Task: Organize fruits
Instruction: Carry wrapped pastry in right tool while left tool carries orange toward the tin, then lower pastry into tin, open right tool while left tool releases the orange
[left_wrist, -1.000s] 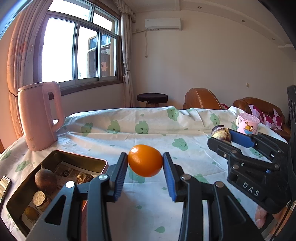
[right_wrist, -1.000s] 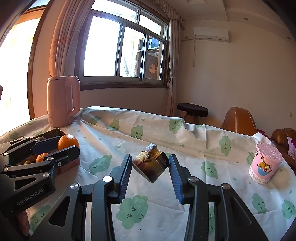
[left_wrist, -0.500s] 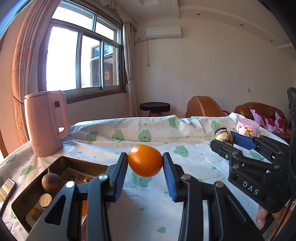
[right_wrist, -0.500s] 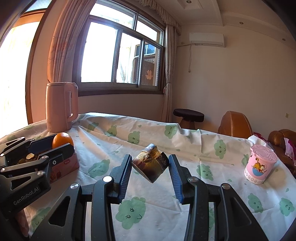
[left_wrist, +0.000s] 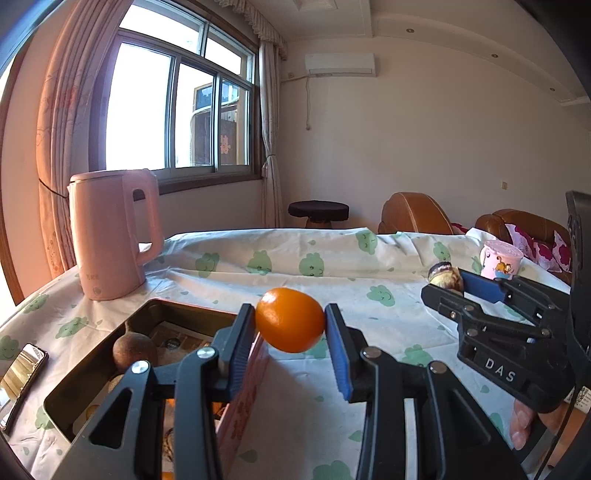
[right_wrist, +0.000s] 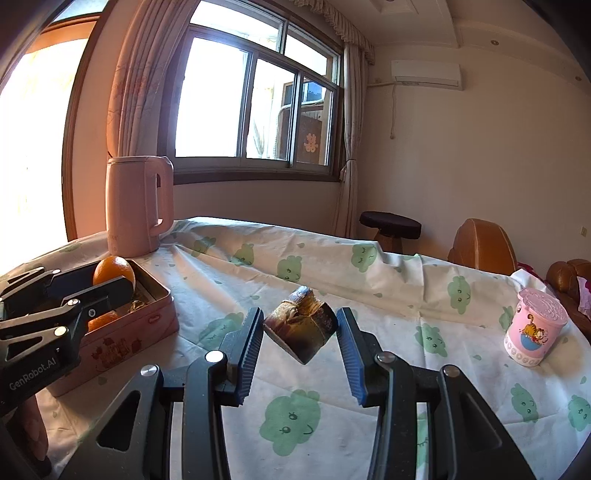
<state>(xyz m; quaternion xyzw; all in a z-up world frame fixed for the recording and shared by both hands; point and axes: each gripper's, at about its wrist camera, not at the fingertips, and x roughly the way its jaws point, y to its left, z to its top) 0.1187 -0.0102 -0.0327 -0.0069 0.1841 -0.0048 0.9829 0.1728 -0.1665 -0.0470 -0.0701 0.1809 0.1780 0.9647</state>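
Fruit is what I'm sorting, and from my left wrist camera I start at nine o'clock, where a phone (left_wrist: 23, 380) lies flat on the cloud-print tablecloth (left_wrist: 280, 266), just beside the pink tin (left_wrist: 243, 402). Inside the tin I see a round brown fruit (left_wrist: 135, 350) resting on printed paper, with smaller pieces lower down that I cannot identify. At ten o'clock a pink kettle (left_wrist: 107, 236) stands upright behind the tin. Dead centre, my left gripper (left_wrist: 290, 325) is clamped on an orange (left_wrist: 290, 319), pads pressed to both its sides, holding it in the air over the tin's right-hand wall. At three o'clock my right gripper (left_wrist: 460, 286) comes into that view from the side, with a pink cartoon cup (left_wrist: 500, 260) on the table beyond it. Switching to the right wrist camera, the left gripper with the orange (right_wrist: 112, 271) shows at nine o'clock above the open tin (right_wrist: 129, 339), where another orange piece (right_wrist: 103, 319) sits inside. In the middle, my right gripper (right_wrist: 301, 328) is closed on a dark, brownish chunk (right_wrist: 301, 328) with a banded top, tilted and lifted clear of the tablecloth (right_wrist: 388, 306); I cannot tell what fruit it is. At three o'clock the cup (right_wrist: 533, 328) stands well apart from everything else.
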